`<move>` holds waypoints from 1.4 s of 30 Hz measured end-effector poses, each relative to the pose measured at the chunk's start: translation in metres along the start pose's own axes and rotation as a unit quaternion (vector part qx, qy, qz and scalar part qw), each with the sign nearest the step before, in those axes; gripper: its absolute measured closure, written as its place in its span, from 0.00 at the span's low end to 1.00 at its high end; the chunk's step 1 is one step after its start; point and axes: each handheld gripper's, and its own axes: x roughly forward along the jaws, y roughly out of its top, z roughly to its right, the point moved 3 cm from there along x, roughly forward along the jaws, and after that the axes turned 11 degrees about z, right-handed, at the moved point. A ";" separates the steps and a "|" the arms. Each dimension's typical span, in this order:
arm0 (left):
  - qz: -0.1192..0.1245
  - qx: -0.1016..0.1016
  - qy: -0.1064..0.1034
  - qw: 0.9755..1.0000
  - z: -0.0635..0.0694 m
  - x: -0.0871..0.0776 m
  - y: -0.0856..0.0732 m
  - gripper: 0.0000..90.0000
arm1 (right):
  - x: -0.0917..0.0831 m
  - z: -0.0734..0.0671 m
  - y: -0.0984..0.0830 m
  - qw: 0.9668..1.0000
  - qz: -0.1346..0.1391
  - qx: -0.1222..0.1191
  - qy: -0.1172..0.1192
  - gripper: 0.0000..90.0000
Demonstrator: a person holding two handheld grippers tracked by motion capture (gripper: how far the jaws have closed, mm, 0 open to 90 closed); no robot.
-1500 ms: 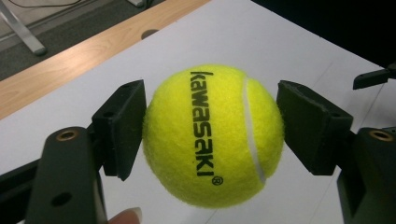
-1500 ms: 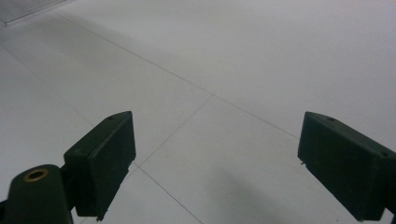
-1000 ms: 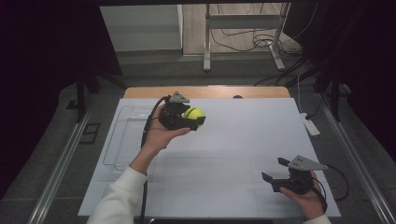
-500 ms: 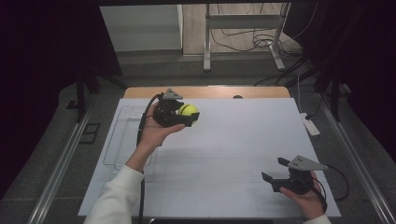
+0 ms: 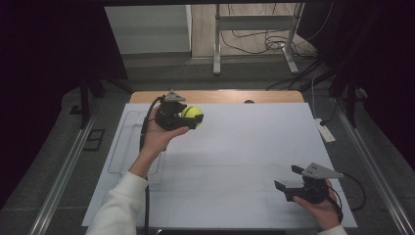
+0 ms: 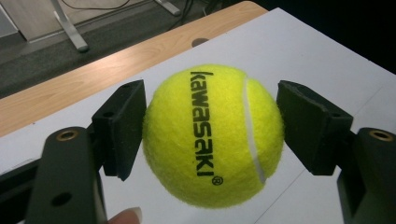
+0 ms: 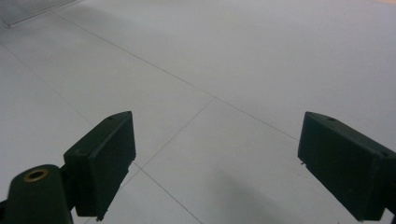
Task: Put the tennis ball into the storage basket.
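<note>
Nearest you, your right gripper (image 5: 288, 182) sits low over the white table cover (image 5: 244, 161) at its near right corner, jaws spread wide apart with nothing between them; the right gripper view shows bare white surface with thin lines crossing under the two black pads.

Farther out and to the left, your left gripper (image 5: 192, 119) is held up above the sheet, clamped on the yellow tennis ball (image 5: 192, 113). In the left gripper view the ball (image 6: 212, 135) sits squarely between the two pads, black lettering facing the camera, with one pad pressed on each side.

Just left of that hand, a clear tray (image 5: 122, 147) lies on the sheet's left edge. Beyond the sheet, the wooden table edge (image 5: 274, 96) shows.
</note>
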 end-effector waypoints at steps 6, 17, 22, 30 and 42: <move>0.001 -0.002 0.006 1.000 -0.005 -0.001 0.001 0.31 | 0.000 0.000 0.000 1.000 0.000 0.000 0.000 0.13; 0.004 -0.007 0.021 1.000 -0.013 -0.001 0.001 0.31 | 0.000 0.000 0.000 1.000 0.001 0.000 -0.001 0.13; 0.006 -0.008 0.025 1.000 -0.016 -0.002 0.002 0.31 | 0.000 0.000 0.000 1.000 0.000 0.000 -0.001 0.13; 0.009 -0.008 0.032 0.999 -0.020 -0.003 0.004 0.31 | 0.000 0.000 0.000 1.000 0.000 0.000 -0.001 0.13; 0.013 -0.012 0.049 0.999 -0.030 -0.005 0.008 0.31 | 0.000 0.000 0.000 1.000 0.000 0.002 -0.001 0.13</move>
